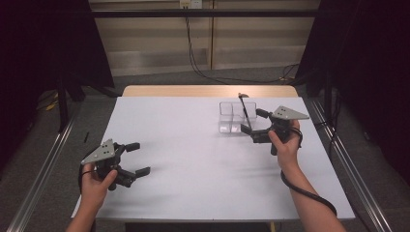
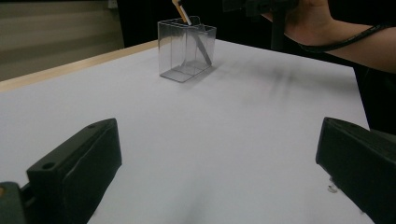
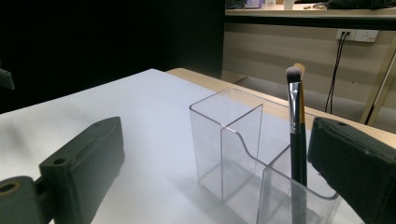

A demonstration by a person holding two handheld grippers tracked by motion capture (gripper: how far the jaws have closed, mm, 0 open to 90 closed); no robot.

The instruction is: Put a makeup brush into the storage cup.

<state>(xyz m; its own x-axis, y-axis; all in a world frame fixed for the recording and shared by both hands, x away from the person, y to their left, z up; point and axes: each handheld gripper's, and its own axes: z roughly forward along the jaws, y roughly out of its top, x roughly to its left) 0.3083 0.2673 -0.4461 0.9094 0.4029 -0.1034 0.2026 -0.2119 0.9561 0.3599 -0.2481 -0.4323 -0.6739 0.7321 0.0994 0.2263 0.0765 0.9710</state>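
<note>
White table [image 1: 193, 159], wooden strip along its far edge. Grey floor around it, dark curtains either side, cables hanging down the back wall.

Left gripper [image 1: 135, 158]: held in the left hand [image 1: 96, 186] at the near-left part of the table, well apart from everything else. Jaws spread wide, nothing between them. Left gripper view confirms it: both black jaws far apart over bare white tabletop, organizer in the distance.

Right gripper [image 1: 252, 123]: held in the right hand [image 1: 285, 145] at the far-right part of the table, pointing at the organizer, just beside it. Jaws wide apart, not pressing on anything. In the right gripper view the brush stands just inside the right-hand jaw; I can't tell whether that jaw touches it. The other jaw is well clear of both brush and organizer.

Clear acrylic organizer [image 3: 243, 154]: compartmented box, upright on the table, far right of centre.

Makeup brush [image 3: 296, 130]: stands in the organizer's compartment nearest the right gripper, bristles up, dark handle down inside, silver ferrule, leaning slightly. The other compartments hold nothing.
</note>
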